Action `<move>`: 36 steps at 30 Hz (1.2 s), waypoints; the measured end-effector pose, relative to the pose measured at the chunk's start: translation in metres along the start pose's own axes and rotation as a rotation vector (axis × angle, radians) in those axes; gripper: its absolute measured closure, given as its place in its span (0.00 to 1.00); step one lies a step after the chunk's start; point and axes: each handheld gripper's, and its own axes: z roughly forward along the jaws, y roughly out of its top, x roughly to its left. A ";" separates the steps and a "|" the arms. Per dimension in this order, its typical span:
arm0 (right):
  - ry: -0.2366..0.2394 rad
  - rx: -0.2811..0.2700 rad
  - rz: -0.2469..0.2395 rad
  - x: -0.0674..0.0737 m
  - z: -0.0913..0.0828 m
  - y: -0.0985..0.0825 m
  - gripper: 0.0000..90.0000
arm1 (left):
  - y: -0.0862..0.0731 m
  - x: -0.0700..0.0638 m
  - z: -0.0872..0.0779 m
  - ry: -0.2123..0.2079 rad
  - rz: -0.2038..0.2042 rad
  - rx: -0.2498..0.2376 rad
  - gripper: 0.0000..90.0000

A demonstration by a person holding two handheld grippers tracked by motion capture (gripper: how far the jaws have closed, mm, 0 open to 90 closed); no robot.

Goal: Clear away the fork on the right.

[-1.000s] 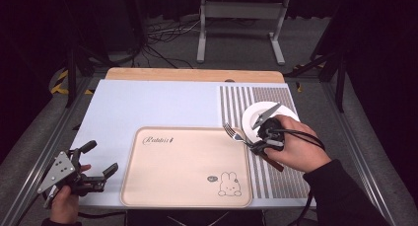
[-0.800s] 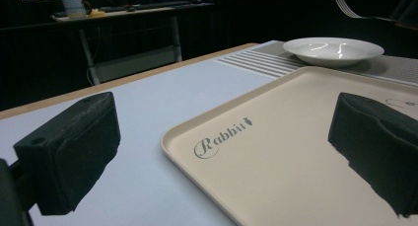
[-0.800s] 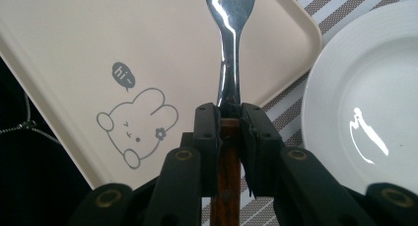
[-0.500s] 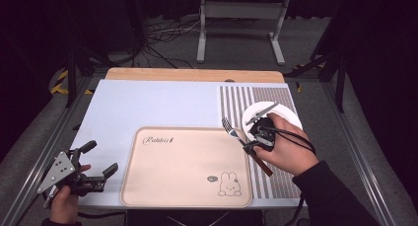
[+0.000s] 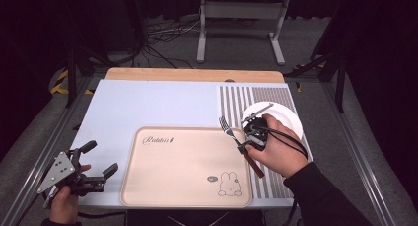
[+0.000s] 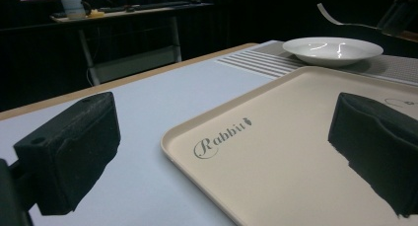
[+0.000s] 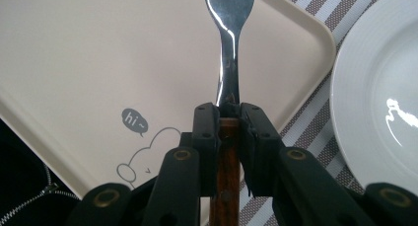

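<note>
A fork (image 5: 227, 130) with a brown wooden handle is clamped in my right gripper (image 5: 242, 143), which is shut on the top of the handle. The tines point up-left over the right edge of the beige rabbit tray (image 5: 182, 167). In the right gripper view the fork (image 7: 228, 43) runs straight out from my right gripper (image 7: 229, 112) above the tray's corner (image 7: 98, 63), with the white plate (image 7: 379, 88) to the right. My left gripper (image 5: 102, 157) is open at the table's front left corner. In its own view my left gripper (image 6: 222, 152) holds nothing and faces the tray (image 6: 296, 137).
The white plate (image 5: 283, 118) sits on a striped mat (image 5: 236, 100) at the right of the pale blue table top. From the left gripper view the plate (image 6: 332, 49) lies beyond the tray, with the fork (image 6: 340, 21) raised above it. A wooden strip borders the far edge.
The right hand has shifted a little left from the plate toward the tray, carrying the fork. The left hand and its gripper have not moved.
</note>
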 end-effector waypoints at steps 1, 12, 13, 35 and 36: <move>0.001 -0.001 0.008 0.001 0.001 0.000 0.87 | 0.000 0.000 0.000 0.000 0.000 0.000 0.00; 0.008 0.024 0.052 0.009 0.024 0.002 0.87 | 0.000 0.000 0.000 0.000 0.002 0.000 0.00; 0.010 0.030 0.063 0.010 0.027 0.002 0.87 | 0.000 0.000 0.000 0.000 0.002 -0.001 0.00; 0.027 0.129 0.117 0.024 0.064 0.001 0.87 | 0.000 0.000 0.000 -0.003 -0.003 -0.001 0.00; 0.024 0.142 0.116 0.024 0.067 0.000 0.87 | 0.000 0.000 0.000 -0.003 -0.003 -0.001 0.00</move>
